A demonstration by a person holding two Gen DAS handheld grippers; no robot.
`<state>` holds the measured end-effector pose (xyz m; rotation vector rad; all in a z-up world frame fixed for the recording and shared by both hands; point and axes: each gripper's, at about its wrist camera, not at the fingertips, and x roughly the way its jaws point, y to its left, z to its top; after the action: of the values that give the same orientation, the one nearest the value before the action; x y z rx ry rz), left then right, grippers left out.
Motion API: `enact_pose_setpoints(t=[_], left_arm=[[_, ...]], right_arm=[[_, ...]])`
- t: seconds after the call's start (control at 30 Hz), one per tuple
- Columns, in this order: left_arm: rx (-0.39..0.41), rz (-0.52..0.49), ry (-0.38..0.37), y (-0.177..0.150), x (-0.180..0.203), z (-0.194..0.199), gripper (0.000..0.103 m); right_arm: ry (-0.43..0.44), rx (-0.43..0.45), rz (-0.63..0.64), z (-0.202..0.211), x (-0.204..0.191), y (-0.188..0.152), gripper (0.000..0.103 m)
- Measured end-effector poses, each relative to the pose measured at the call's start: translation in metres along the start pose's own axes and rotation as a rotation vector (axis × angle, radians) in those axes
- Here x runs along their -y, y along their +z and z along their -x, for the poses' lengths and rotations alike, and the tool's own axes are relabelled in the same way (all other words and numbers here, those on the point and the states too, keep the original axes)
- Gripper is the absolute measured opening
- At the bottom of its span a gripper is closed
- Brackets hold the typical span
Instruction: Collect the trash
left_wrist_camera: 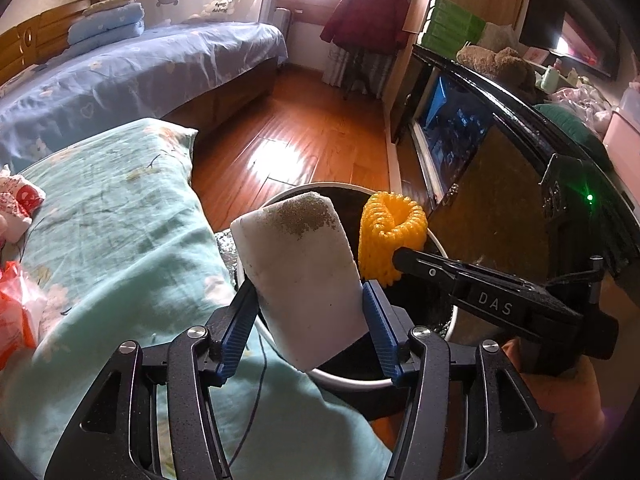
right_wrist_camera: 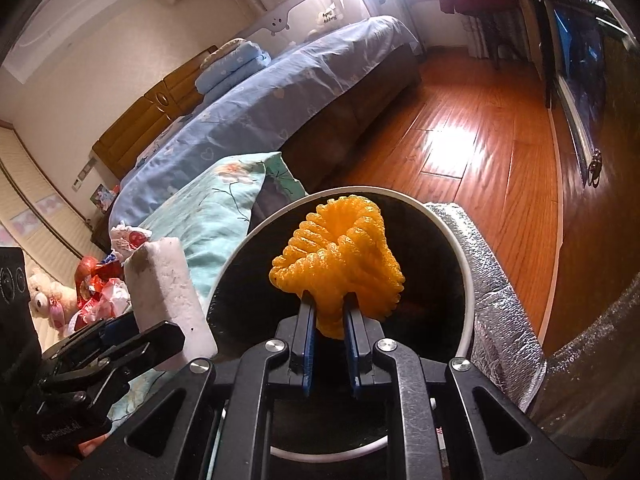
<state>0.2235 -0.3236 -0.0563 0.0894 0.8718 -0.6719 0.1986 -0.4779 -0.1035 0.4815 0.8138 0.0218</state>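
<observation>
**Two pieces of trash held over the bin**

Left tongs (left_wrist_camera: 310,304) clamp a stiff, light white foam block (left_wrist_camera: 300,272) at lower centre. Right tongs (right_wrist_camera: 329,320) pinch soft, springy orange foam netting (right_wrist_camera: 340,260) by its base, above the bin (right_wrist_camera: 452,236).

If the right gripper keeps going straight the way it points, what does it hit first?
Most likely the dark inside of the bin: the right gripper, shut on the orange foam net, aims into its mouth. Depth is unclear.

A white-rimmed bin (right_wrist_camera: 466,280) is seen standing on the wooden floor (left_wrist_camera: 320,132). A teal floral quilt (left_wrist_camera: 120,216) is spread beside it, crumpled wrappers (right_wrist_camera: 102,292) scattered at its far edge.
</observation>
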Motion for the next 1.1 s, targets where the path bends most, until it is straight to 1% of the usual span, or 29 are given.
enact_pose_setpoints(t=[0.1,0.13,0.17,0.2,0.23,0.27,0.37,0.4,0.5,0.57,0.8,0.97,1.1], left_arm=[[-0.009,0.000,0.005,0.000,0.000,-0.001,0.062],[-0.011,0.003,0.005,-0.001,-0.001,-0.001,0.066],[-0.010,0.006,0.006,0.000,-0.002,-0.001,0.071],[-0.009,0.009,0.007,-0.001,-0.003,0.001,0.073],[-0.006,0.015,0.008,-0.002,-0.005,0.003,0.078],[-0.002,0.022,0.008,-0.004,-0.007,0.005,0.079],[0.006,0.044,0.010,-0.010,-0.013,0.015,0.079],[0.012,0.048,0.016,-0.013,-0.015,0.018,0.079],[0.037,0.062,0.041,-0.025,-0.022,0.034,0.080],[0.052,0.084,0.051,-0.035,-0.029,0.045,0.082],[0.080,0.197,0.105,-0.069,-0.067,0.082,0.082],[0.104,0.237,0.171,-0.093,-0.090,0.107,0.082],[0.115,0.277,0.219,-0.112,-0.112,0.125,0.082]], right_arm=[[-0.005,-0.007,0.000,-0.001,0.002,0.001,0.018],[-0.009,-0.005,-0.003,0.000,0.002,0.001,0.018],[-0.017,-0.004,-0.007,0.000,0.004,0.001,0.024],[-0.021,-0.002,-0.011,0.000,0.004,0.001,0.028],[-0.022,0.001,-0.015,0.001,0.005,0.002,0.036],[-0.021,0.006,-0.021,0.002,0.005,0.002,0.042],[-0.017,0.019,-0.027,0.006,0.003,0.001,0.053],[-0.017,0.023,-0.027,0.007,0.002,0.001,0.055],[-0.009,0.042,-0.024,0.012,-0.005,-0.003,0.067],[0.002,0.057,-0.022,0.015,-0.012,-0.006,0.079],[0.070,0.058,0.009,0.018,-0.050,-0.023,0.084],[0.126,0.034,0.062,0.013,-0.083,-0.034,0.087],[0.153,0.013,0.119,0.006,-0.110,-0.044,0.088]])
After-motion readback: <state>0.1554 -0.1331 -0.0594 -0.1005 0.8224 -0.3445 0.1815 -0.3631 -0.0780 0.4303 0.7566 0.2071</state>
